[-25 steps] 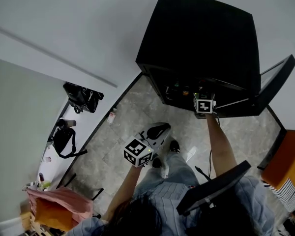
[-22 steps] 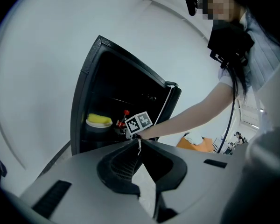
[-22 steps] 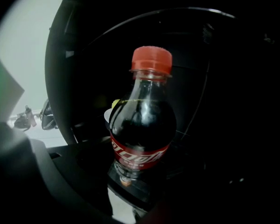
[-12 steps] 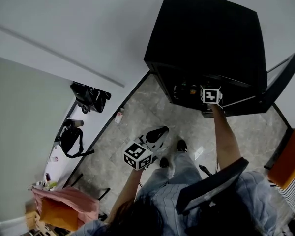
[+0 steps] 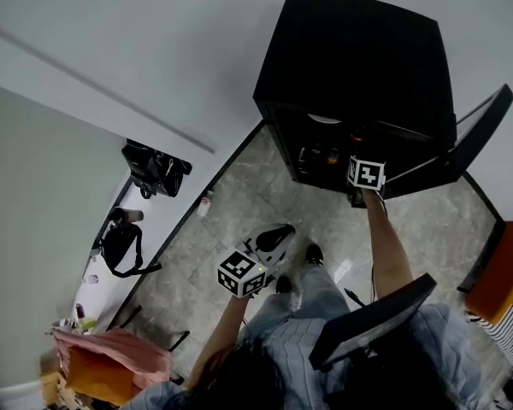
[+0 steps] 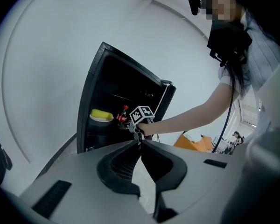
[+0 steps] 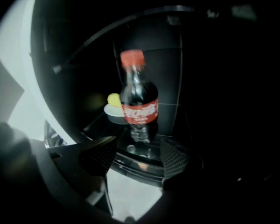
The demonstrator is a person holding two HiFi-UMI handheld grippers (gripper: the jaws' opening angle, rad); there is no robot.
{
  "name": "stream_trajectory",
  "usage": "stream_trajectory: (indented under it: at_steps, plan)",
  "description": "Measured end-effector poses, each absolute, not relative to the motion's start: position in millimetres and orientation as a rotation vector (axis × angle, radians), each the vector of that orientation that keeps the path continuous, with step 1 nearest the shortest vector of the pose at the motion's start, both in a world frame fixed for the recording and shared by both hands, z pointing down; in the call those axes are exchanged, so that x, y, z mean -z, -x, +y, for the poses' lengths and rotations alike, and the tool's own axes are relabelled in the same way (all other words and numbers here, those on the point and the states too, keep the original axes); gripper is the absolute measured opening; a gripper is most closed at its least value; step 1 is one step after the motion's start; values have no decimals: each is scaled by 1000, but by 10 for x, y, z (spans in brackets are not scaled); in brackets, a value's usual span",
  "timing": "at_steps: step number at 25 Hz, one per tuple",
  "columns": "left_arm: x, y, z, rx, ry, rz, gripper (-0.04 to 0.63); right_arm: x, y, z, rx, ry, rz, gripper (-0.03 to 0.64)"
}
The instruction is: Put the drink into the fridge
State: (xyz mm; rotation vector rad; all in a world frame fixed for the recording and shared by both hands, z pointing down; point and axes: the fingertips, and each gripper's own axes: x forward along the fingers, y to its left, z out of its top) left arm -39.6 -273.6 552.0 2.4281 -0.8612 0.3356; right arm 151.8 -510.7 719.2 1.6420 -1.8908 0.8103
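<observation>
**Item 1. Dark cola drink bottle with red cap and red label** [image 7: 139, 101]: stands upright on a glass shelf [image 7: 144, 164] inside the black cabinet fridge [image 5: 359, 49], near the shelf's front edge. Nothing grips it.

**Item 2. Right gripper** [image 7: 138, 153]: at the fridge opening, with its fingers spread wide. The bottle's base sits just beyond the fingertips, and no contact is visible.

**Item 3. Left gripper** [image 6: 140, 143]: held low, well apart from the fridge. Its fingers meet at the tips with nothing between them.

**Item 4. Black fridge door** [image 5: 483, 131]: swung open on the person's right.

**Item 5. Shallow white bowl holding a yellow object** [image 7: 114, 107]: on the same shelf, behind and left of the bottle.

**Hazards, as judged:**
- A crooked withdrawal could let either finger clip the bottle's narrow base. Being tall and close to the edge, the bottle would likely topple outward onto the tiled floor [image 5: 265, 203].
- A push forward could knock it into the bowl.
- The door needs closing, and a hard swing may rock the bottle.
</observation>
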Motion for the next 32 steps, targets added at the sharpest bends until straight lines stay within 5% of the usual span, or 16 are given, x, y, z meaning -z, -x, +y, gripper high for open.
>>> stream_trajectory:
  at_steps: [21, 32]
  plan:
    - [-5276, 657, -1708, -296, -2518, -755, 9, -5753, -421, -3027, -786, -1396, -2397, 293]
    - [-4978, 935, -1239, -183, -2582, -795, 9, -5223, 167, -2075, -748, -1353, -2514, 211]
